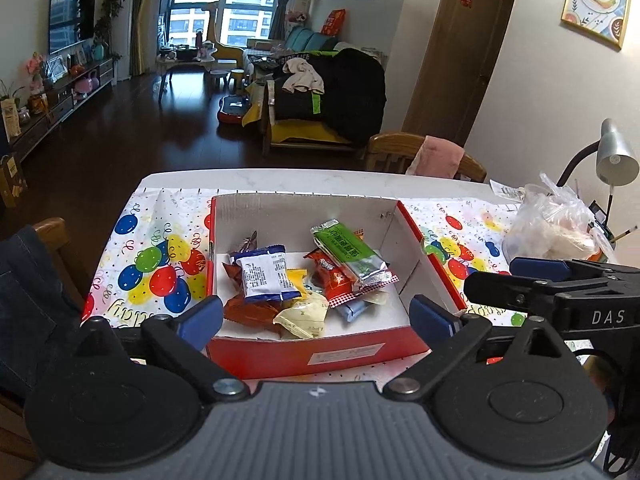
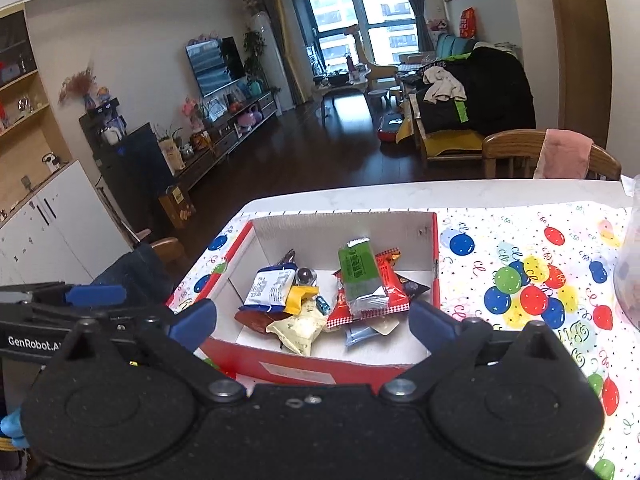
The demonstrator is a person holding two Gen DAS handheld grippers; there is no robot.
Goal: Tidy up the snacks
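A red cardboard box [image 1: 340, 354] with a white inside sits on the balloon-print tablecloth [image 1: 152, 264]. It holds several snack packets: a green bar [image 1: 346, 252], a white-and-blue packet [image 1: 266, 278], a cream packet [image 1: 302, 316] and red packets. My left gripper [image 1: 316, 320] is open and empty, just in front of the box's near wall. My right gripper [image 2: 312, 322] is open and empty, over the box's [image 2: 296, 368] near wall; the green bar [image 2: 358, 276] lies ahead of it. The right gripper also shows in the left wrist view [image 1: 552, 284], right of the box.
A clear plastic bag [image 1: 556, 224] with food and a silver desk lamp [image 1: 614, 152] stand at the table's right end. A wooden chair with a pink cloth [image 1: 436, 156] is behind the table. Another chair with denim [image 1: 28, 280] is at the left.
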